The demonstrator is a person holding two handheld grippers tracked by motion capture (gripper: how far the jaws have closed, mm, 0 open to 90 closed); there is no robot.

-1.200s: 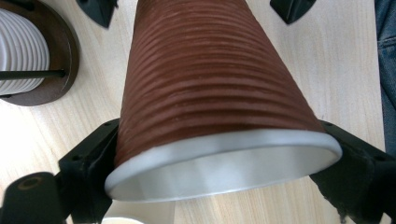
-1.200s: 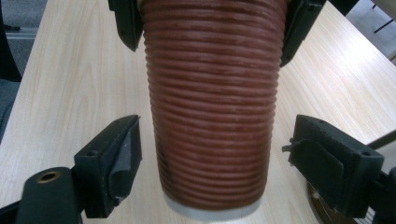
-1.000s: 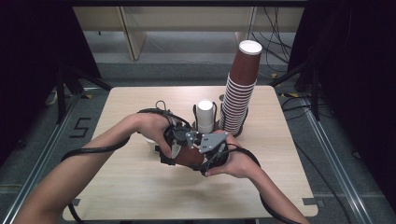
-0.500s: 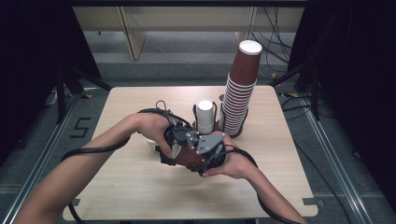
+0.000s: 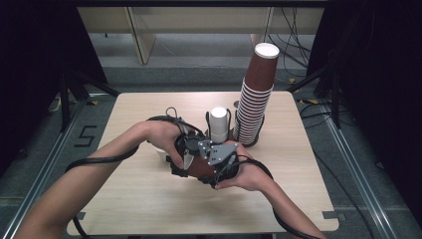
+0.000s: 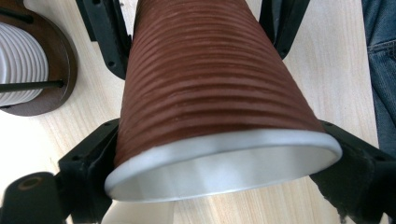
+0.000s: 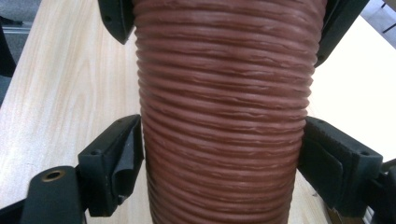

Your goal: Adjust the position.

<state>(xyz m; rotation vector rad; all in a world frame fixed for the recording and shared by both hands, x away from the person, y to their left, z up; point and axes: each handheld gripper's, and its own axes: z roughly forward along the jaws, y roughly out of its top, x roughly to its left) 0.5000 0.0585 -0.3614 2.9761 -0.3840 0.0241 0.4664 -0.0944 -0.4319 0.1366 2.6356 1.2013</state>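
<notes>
Gripping a brown ribbed paper cup [image 6: 210, 70] at both ends, on its side and just in front of the tall stack of brown paper cups [image 5: 254, 99]. Left gripper [image 6: 219, 135] pinching it near the white-lined rim, right gripper [image 7: 222, 140] clamped round the ribbed body. Seemingly mid-separation of nested cups. Calls next for a straight, steady pull apart without crushing the thin wall. Under the stack, a pale wooden table [image 5: 124, 199]; just beside it, a short white cup pile [image 5: 218, 122]; beyond, grey floor [image 5: 45, 164] and dark surrounds.

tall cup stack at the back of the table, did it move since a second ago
No. The tall cup stack stands at the same spot beside the white cup holder near the table's far edge.
</notes>
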